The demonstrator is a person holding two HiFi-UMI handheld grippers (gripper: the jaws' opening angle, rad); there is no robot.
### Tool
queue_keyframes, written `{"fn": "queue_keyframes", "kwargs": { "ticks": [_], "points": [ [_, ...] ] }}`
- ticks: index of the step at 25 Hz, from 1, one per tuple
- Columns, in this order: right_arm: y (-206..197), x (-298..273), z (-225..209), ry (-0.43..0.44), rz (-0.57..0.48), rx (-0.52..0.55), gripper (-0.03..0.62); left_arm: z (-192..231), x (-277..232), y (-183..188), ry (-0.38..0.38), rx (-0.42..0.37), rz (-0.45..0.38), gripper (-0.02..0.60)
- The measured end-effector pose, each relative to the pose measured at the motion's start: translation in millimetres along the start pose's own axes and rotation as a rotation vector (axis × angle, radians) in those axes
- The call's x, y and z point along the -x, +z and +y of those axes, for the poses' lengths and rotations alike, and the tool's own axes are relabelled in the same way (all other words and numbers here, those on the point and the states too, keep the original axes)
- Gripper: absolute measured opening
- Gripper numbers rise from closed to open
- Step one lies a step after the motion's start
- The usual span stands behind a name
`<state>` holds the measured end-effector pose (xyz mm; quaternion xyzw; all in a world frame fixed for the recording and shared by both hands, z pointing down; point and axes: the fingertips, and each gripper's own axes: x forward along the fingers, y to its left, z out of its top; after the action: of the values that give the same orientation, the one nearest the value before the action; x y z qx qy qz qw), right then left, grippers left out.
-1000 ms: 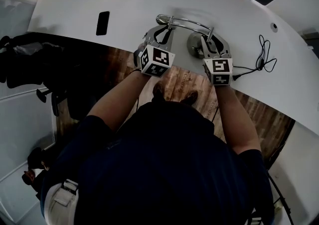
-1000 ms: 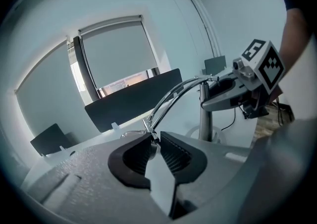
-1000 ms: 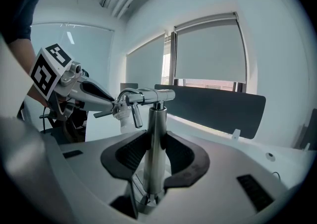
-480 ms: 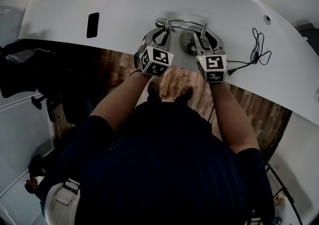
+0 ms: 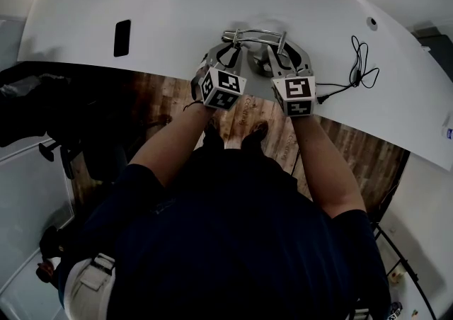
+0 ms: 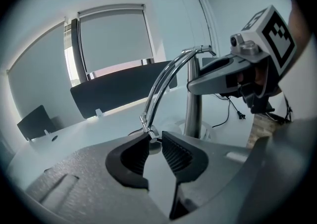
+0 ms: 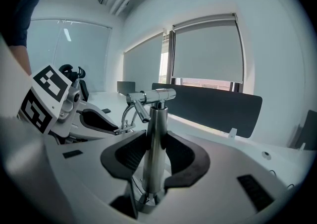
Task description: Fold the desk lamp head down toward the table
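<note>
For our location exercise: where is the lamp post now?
In the right gripper view the post stands upright between the jaws of the right hand-held gripper, near the table edge.

On the table (image 5: 163, 0), near its front edge: lamp post (image 7: 156, 139), between the jaws of the right gripper (image 5: 285, 48). Left of it, lamp arm (image 6: 156, 85) reaching over to the left gripper (image 5: 228, 44), end between those jaws. Right of the post, cable (image 5: 357, 64); far left, slot (image 5: 122, 37).

I wear a dark navy short-sleeved shirt (image 5: 233, 241). My grey plastic left gripper (image 5: 230, 44) and right gripper (image 5: 281, 53) each bear a white black-marked cube (image 5: 223, 88), ribbed black pads (image 6: 178, 156) ahead of it.
</note>
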<state>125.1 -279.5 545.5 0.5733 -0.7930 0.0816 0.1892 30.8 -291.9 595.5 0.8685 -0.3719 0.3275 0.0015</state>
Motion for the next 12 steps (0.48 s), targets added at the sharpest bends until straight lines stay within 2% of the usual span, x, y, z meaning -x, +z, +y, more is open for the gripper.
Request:
{"fn": "queue_keyframes", "kwargs": {
  "ticks": [8,12],
  "points": [
    [-2.0,-1.2,-2.3,-0.006,0.003,-0.013,0.129,-8.5,-7.8,-1.7,-0.003,-0.002,0.011,0.086],
    [-1.6,-1.3,-2.3,0.005,-0.008,0.003,0.132,-12.3,-9.0,-2.4,-0.010,-0.059,0.041,0.091]
  ]
}}
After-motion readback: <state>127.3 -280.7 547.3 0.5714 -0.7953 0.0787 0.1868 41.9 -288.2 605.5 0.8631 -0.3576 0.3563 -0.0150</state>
